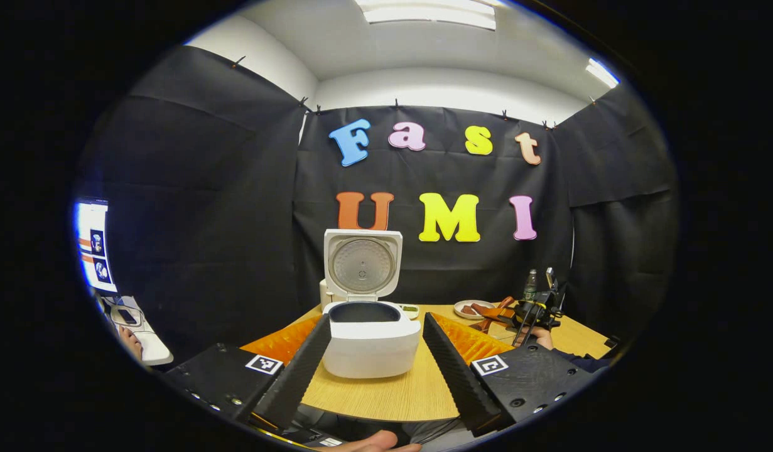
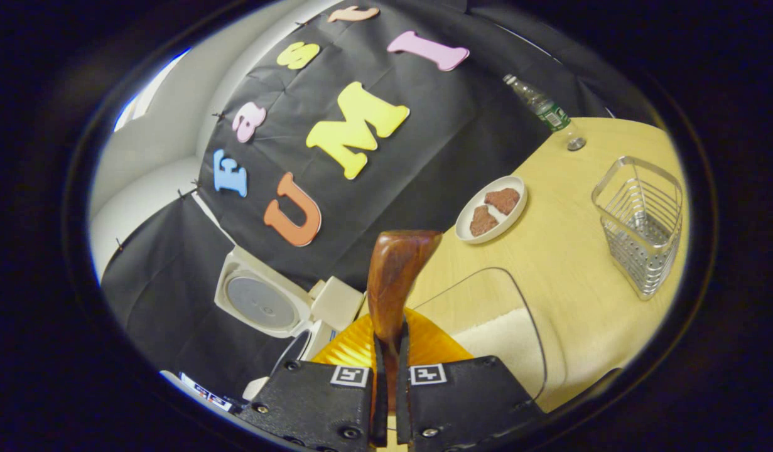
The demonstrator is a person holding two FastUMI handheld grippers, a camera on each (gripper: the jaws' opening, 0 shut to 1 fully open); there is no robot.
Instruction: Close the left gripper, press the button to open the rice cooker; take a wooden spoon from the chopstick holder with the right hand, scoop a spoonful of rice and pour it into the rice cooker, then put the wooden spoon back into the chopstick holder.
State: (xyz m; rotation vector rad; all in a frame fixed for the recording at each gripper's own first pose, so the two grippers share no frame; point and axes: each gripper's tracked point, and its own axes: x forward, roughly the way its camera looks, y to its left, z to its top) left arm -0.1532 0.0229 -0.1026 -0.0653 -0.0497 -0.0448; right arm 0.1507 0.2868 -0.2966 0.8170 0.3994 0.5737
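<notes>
The white rice cooker (image 1: 370, 342) stands open on the wooden table (image 1: 392, 395), its lid (image 1: 362, 263) upright. My left gripper (image 1: 377, 319) is open, one finger on each side of the cooker's front, not touching it. My right gripper (image 2: 389, 342) is shut on the handle of the wooden spoon (image 2: 395, 276), whose bowl points away over the table. Just right of the spoon sits a clear container of white rice (image 2: 505, 342). The wire chopstick holder (image 2: 640, 226) stands farther right. The cooker's lid (image 2: 260, 301) lies to the left. The right gripper (image 1: 537, 311) also appears at the table's right.
A white plate (image 2: 491, 209) with two brown pieces sits behind the rice container, and a plastic bottle (image 2: 540, 107) stands at the back. The plate (image 1: 473, 309) and bottle (image 1: 530, 285) also lie right of the cooker. A lit monitor (image 1: 94, 251) is at far left.
</notes>
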